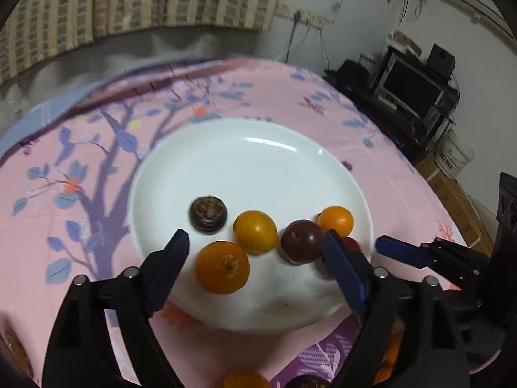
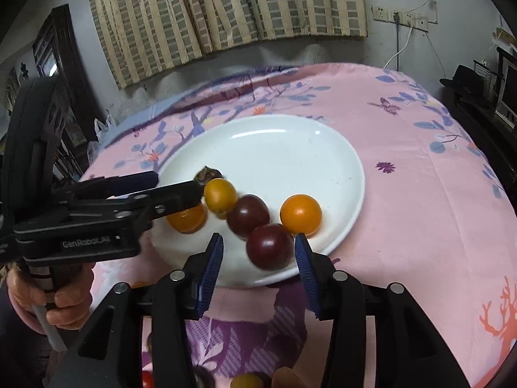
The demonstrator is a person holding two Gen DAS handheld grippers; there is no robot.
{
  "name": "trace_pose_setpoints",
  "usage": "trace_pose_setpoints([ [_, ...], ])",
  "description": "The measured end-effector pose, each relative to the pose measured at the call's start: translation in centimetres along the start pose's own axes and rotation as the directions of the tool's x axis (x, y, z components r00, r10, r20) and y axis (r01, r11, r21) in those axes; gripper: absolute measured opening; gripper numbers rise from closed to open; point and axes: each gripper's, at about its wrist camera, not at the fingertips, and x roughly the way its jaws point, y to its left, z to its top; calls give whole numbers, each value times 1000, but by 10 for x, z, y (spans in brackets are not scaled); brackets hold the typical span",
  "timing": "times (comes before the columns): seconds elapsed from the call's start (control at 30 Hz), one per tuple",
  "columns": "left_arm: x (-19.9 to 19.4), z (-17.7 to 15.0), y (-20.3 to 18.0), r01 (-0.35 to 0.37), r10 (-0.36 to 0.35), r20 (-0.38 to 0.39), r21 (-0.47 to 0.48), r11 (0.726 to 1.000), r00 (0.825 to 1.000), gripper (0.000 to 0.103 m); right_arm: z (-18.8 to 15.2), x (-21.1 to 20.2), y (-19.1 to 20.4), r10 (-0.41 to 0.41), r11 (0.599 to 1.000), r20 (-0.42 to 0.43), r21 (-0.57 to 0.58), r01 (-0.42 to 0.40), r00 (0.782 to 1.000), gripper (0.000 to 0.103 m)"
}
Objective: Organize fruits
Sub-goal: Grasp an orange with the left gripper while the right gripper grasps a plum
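A white plate (image 1: pixel 258 161) (image 2: pixel 290 148) on the pink cloth holds several fruits. In the left wrist view: a dark brown ridged fruit (image 1: pixel 208 214), a yellow-orange fruit (image 1: pixel 255 232), an orange (image 1: pixel 222 267), a dark plum (image 1: pixel 301 242) and another orange fruit (image 1: pixel 336 221). My left gripper (image 1: pixel 255 252) is open, its fingers on either side of the orange and the plum. My right gripper (image 2: pixel 258 252) is open over the plate's near rim, around a dark plum (image 2: pixel 269 246). A second plum (image 2: pixel 248 215) and orange fruits (image 2: pixel 300 214) (image 2: pixel 219 194) lie behind it.
More fruits lie off the plate at the near edge (image 1: pixel 245 380) (image 2: pixel 247 381). A striped curtain (image 2: pixel 226 9) hangs behind the table. A dark shelf with a monitor (image 1: pixel 410 87) stands at the right. The right gripper shows in the left wrist view (image 1: pixel 404 252).
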Motion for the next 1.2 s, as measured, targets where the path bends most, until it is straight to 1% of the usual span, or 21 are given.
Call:
trace_pose_setpoints([
  [0.03,-7,-2,0,-3,3,4,9,1000,1000,86,-4,-14,0,7,1000,26,2,-8,1000,51],
  [0.07,-19,-9,1,-8,8,8,16,1000,1000,90,-8,-25,0,10,1000,42,0,-10,999,53],
  [0.1,-27,-15,2,-10,10,17,17,1000,1000,92,-16,-40,2,9,1000,62,-4,-9,998,53],
  [0.13,-37,-23,4,-19,18,27,16,1000,999,93,-22,-48,3,9,1000,73,-5,-8,997,54],
  [0.2,-53,-43,7,-45,44,42,15,999,998,95,-46,-72,6,18,1000,100,-1,-18,995,56],
  [0.3,-68,-73,12,-65,65,41,14,998,997,95,-87,-98,11,32,999,125,6,-33,992,56],
  [0.33,-71,-81,14,-71,70,39,13,997,997,95,-104,-106,11,9,1000,135,12,-11,991,56],
  [0.43,-79,-100,16,-71,71,29,15,997,997,95,-137,-121,7,-68,997,137,39,63,988,56],
  [0.47,-82,-106,17,-62,61,29,14,998,998,95,-150,-126,4,-93,995,122,53,87,988,56],
  [0.57,-88,-117,16,-47,47,31,21,999,998,95,-170,-131,2,-125,991,80,59,120,989,56],
  [0.67,-91,-125,11,-42,41,26,42,998,999,95,-182,-132,2,-170,985,66,41,168,983,56],
  [0.77,-95,-133,8,-41,40,26,52,998,999,95,-186,-129,-5,-218,975,47,54,215,975,55],
  [0.8,-96,-135,9,-39,38,25,51,998,999,95,-185,-128,-9,-242,969,43,62,239,969,54],
  [0.83,-97,-136,10,-38,37,25,49,998,999,95,-184,-128,-13,-260,964,37,76,256,965,49],
  [0.87,-98,-138,12,-39,38,24,44,998,999,95,-183,-127,-18,-262,962,33,89,258,964,46],
  [0.93,-99,-138,15,-36,35,22,30,999,999,95,-182,-123,-28,-263,959,15,115,260,965,41],
  [1.0,-99,-139,20,-24,24,16,8,1000,1000,95,-180,-117,-37,-257,958,-16,129,257,966,40],
  [1.1,-100,-139,23,-19,20,16,-7,1000,1000,95,-177,-112,-42,-210,968,-36,135,213,977,39],
  [1.2,-100,-139,24,-22,22,21,-3,1000,1000,95,-171,-106,-45,-170,974,-53,140,176,984,39],
])
